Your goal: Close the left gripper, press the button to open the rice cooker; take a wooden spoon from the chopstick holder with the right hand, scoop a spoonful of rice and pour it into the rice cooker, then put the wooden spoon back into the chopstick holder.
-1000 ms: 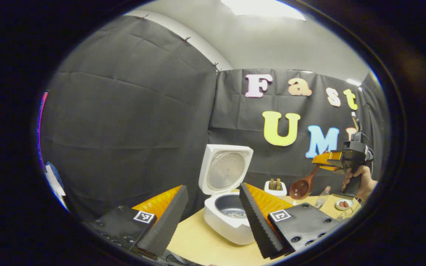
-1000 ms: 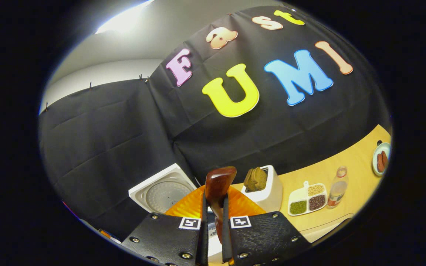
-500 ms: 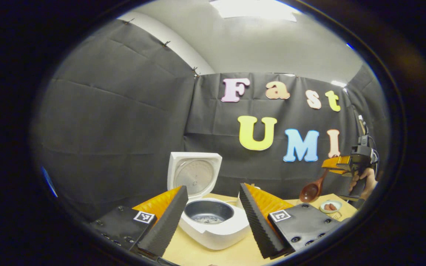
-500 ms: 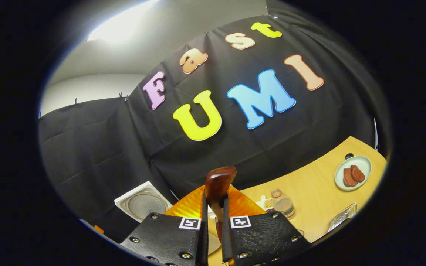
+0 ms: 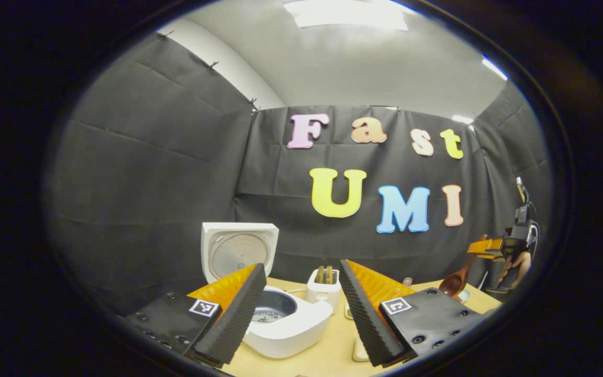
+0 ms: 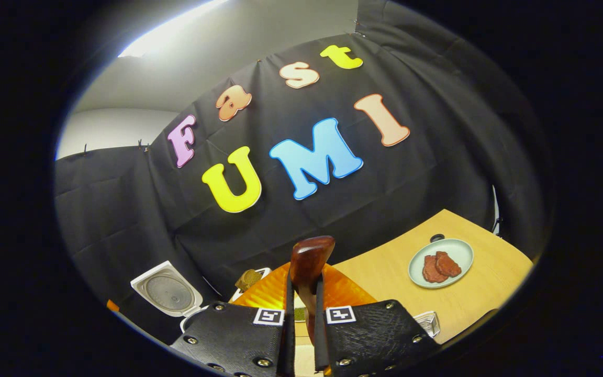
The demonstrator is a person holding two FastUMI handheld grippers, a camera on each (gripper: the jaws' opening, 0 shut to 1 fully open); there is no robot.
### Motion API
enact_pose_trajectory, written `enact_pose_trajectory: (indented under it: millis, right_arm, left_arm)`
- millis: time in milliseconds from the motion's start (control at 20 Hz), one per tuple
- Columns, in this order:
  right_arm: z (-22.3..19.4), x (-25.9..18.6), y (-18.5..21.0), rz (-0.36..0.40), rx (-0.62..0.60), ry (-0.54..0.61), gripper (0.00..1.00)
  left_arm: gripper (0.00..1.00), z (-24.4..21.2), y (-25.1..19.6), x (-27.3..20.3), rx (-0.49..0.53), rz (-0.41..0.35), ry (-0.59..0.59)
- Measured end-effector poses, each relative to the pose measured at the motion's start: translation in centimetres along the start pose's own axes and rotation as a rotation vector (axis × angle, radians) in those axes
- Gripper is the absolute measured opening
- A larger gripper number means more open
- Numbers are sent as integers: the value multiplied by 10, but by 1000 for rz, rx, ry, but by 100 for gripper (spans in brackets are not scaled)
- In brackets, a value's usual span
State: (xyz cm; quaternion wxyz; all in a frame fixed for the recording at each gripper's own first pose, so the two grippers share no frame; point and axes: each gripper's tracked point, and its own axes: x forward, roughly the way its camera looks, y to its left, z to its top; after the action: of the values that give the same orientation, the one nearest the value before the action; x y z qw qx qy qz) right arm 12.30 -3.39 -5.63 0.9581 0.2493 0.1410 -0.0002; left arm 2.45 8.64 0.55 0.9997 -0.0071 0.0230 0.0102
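Spoon (image 6: 309, 267) sits clamped in the right gripper (image 6: 302, 335), handle running forward between its fingers, bowl hanging low over the table's right end. Cooker (image 5: 280, 324) stands lid-up well off to its left, nearer the left gripper (image 5: 301, 309), which hovers released, grasping nothing.

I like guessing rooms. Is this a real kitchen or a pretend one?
Probably a pretend kitchen set up in a booth: black cloth walls surround a wooden table with an open rice cooker, a chopstick holder and a plate of food.
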Motion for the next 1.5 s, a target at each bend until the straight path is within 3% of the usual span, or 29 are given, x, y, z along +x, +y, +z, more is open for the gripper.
enact_pose_trajectory:
  millis: [350,650,1000,1100,1150,1200,1250,1300,1350,1500]
  right_arm:
    - [-13,-13,-74,-114,-9,25,15]
    - [-36,-17,-121,-188,4,75,15]
    - [-71,-15,-135,-166,43,149,17]
    - [-69,-17,-136,-162,35,137,23]
    - [-64,-20,-136,-165,18,123,44]
    - [-58,-21,-137,-170,-11,103,54]
    - [-49,-22,-139,-182,-49,79,72]
    - [-43,-26,-138,-189,-89,58,80]
    - [-35,-30,-139,-202,-126,40,99]
    - [-14,-43,-126,-213,-230,-12,97]
  left_arm:
    - [99,-2,-54,5,35,-58,19]
    - [97,-6,-78,4,56,-64,36]
    - [99,-5,-80,1,83,-42,36]
    - [99,-4,-75,2,82,-32,34]
    - [99,-5,-73,4,81,-28,34]
    - [97,-5,-72,6,78,-24,34]
    - [99,-4,-70,9,77,-20,35]
    - [99,-5,-67,12,77,-14,36]
    - [99,-5,-63,16,79,-10,36]
    - [99,-3,-51,32,90,7,32]
